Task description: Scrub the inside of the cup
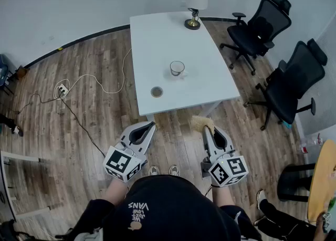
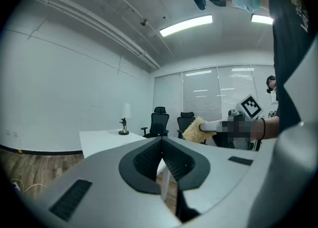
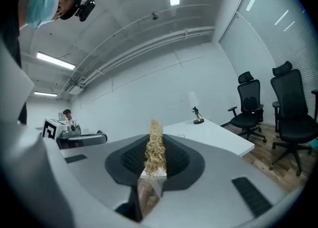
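Note:
A clear glass cup (image 1: 177, 68) stands near the middle of the white table (image 1: 157, 38). My right gripper (image 1: 206, 129) is shut on a tan fluffy scrubber (image 1: 201, 123), held in front of the table's near edge; the scrubber (image 3: 155, 147) sticks up between the pads in the right gripper view. My left gripper (image 1: 151, 126) is shut with nothing in it, just short of the table's near edge. In the left gripper view its pads (image 2: 161, 160) meet, and the scrubber (image 2: 195, 128) shows off to the right. Both grippers are well short of the cup.
A small round coaster-like disc (image 1: 157, 92) lies on the table near its front edge. A lamp (image 1: 195, 3) stands at the far end. Two black office chairs (image 1: 286, 85) are to the right. A white cable (image 1: 100, 85) runs over the wooden floor at left.

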Available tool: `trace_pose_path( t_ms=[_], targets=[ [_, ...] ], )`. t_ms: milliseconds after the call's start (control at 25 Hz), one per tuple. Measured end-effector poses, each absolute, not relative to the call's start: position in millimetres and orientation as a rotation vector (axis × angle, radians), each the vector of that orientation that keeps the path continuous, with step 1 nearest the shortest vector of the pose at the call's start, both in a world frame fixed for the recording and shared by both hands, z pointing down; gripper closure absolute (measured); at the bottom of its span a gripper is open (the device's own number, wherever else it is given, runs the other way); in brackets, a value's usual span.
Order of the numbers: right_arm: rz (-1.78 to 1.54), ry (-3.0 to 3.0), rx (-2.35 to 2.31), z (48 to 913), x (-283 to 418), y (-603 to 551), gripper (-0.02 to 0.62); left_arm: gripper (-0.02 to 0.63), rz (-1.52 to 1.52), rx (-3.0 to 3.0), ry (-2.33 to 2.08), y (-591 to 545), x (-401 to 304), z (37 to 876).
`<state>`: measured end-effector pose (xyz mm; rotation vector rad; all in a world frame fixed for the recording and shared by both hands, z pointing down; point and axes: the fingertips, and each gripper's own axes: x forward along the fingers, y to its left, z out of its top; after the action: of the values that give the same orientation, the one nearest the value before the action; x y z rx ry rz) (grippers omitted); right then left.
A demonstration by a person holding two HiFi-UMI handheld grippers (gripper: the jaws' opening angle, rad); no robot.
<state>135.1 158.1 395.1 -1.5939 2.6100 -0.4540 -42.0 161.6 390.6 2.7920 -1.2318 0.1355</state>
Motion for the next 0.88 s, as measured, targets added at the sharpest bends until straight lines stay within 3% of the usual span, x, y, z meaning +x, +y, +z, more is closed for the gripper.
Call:
trace_pose_path(
  t_ms=[880],
  targets=[
    [-0.492, 2.539, -1.606, 397.6, 111.0, 151.7, 0.523, 0.595, 0.128, 2.771, -1.188, 153.5, -75.1, 406.0]
  ],
)
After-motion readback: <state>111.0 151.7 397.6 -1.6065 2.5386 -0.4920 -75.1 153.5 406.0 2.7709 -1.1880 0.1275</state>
